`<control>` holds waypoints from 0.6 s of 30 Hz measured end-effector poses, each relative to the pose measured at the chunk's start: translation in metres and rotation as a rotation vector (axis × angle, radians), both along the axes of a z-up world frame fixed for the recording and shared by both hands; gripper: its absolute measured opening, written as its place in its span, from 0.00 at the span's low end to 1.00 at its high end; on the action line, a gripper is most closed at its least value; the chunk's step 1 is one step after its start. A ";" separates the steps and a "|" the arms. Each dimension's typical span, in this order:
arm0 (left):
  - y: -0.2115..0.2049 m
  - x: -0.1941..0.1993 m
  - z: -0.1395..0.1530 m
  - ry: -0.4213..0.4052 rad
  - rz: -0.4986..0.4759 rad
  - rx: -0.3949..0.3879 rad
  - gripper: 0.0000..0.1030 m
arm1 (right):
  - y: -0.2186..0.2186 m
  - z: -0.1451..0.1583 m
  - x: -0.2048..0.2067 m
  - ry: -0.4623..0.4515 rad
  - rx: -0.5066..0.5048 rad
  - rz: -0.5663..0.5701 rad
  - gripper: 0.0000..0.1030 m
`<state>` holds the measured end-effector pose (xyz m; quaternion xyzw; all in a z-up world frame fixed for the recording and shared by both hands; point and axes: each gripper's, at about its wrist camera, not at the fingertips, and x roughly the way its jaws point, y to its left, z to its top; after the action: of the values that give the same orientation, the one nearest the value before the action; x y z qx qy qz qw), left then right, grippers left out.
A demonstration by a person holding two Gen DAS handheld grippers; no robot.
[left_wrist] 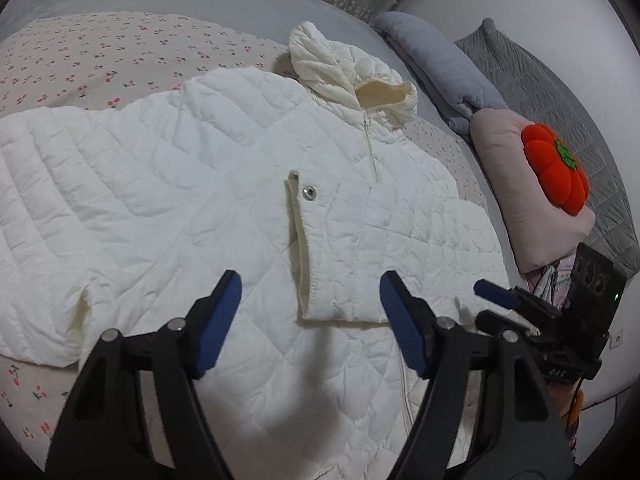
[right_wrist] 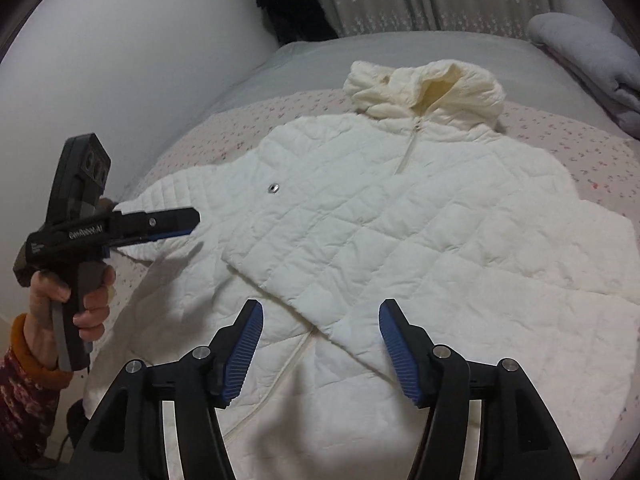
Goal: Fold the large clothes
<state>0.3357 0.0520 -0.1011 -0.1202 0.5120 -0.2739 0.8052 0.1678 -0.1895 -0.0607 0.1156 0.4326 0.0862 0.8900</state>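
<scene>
A white quilted jacket (left_wrist: pixel 224 184) lies spread on the bed (left_wrist: pixel 100 52), front up, and fills the middle of both views. Its hood (left_wrist: pixel 352 76) sits at upper centre of the left wrist frame, with the zip (left_wrist: pixel 372 152) running down from it. One sleeve (left_wrist: pixel 332 256) is folded across the chest, its cuff end lying just above the gap between the left claw's tips; a metal snap (left_wrist: pixel 308 193) shows near its upper end.

The left claw (left_wrist: pixel 310 320) is spread at the bottom of its frame, blue pads apart, above the jacket and pinching nothing. The right claw (right_wrist: pixel 320 344) is spread likewise at the bottom of its own frame, over the folded sleeve's edge, with nothing between the pads.

In the right wrist view the left claw appears at middle left, held by a hand (right_wrist: pixel 68 300) in a patterned sleeve with an orange cuff. In the left wrist view the right claw's tip shows at lower right.

At the right edge of the left wrist frame lie a grey blanket (left_wrist: pixel 436 64), and a pink cushion (left_wrist: pixel 516 184) bearing an orange pumpkin-shaped pad (left_wrist: pixel 556 168).
</scene>
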 end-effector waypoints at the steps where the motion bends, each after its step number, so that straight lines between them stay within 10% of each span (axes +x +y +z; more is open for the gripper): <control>1: -0.008 0.002 -0.005 0.009 -0.016 0.015 0.63 | -0.010 0.003 -0.002 -0.008 -0.004 -0.031 0.62; 8: -0.040 -0.001 -0.017 -0.070 -0.040 0.166 0.07 | -0.073 0.006 -0.023 -0.046 -0.083 -0.250 0.64; 18: -0.023 0.002 -0.031 -0.121 0.074 0.262 0.06 | -0.108 -0.041 -0.017 0.001 -0.155 -0.378 0.63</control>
<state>0.3380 0.0285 -0.1324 -0.0162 0.4892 -0.1813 0.8530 0.1508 -0.2980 -0.1020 0.1258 0.4089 -0.1161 0.8964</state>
